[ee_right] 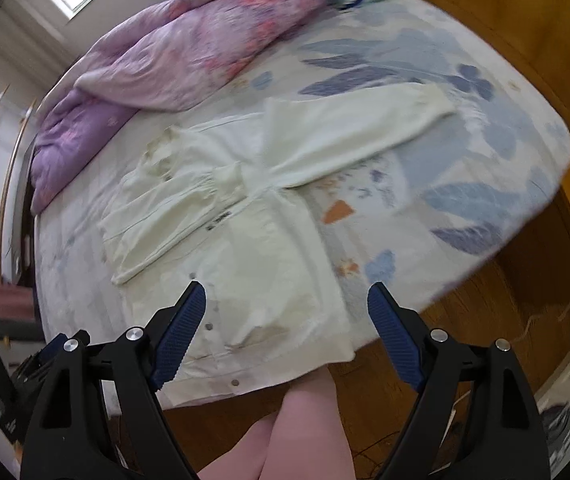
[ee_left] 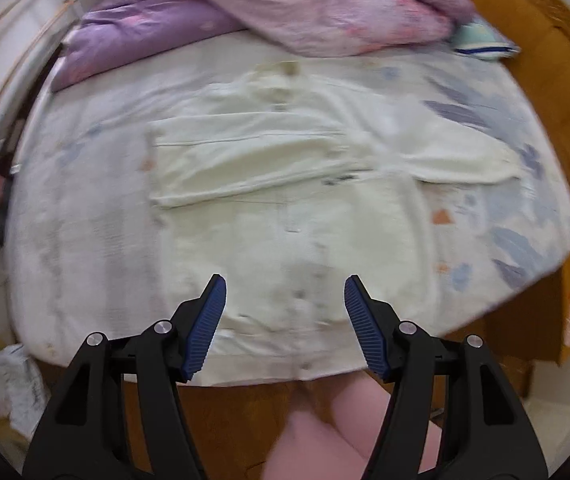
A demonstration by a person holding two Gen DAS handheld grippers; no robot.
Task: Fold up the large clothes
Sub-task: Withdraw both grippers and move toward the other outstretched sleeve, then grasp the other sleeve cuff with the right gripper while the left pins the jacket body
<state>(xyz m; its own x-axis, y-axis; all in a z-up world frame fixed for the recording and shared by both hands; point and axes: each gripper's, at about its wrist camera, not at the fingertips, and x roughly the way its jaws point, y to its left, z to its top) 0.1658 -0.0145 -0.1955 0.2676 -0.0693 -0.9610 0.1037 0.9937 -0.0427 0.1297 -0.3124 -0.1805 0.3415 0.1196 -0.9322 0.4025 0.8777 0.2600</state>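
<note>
A cream shirt lies flat across the middle of the bed, hem toward the lower edge of the frame, collar toward the top. One sleeve is already folded across the chest; the other sleeve stretches out to the upper right in the right wrist view, not yet brought in. So the fold looks about a third done: the second sleeve and the lengthwise folds of the body remain.

The left gripper hangs above the hem with its jaws spread wide, holding nothing. The right gripper hovers over the lower right part of the shirt, also wide apart and empty.

The shirt looks like soft, thin woven cotton with snap buttons down the front and gathered cuffs. The sheet under it is smooth with blue leaf prints. A puffy, crinkled purple quilt is heaped along the top.
</note>
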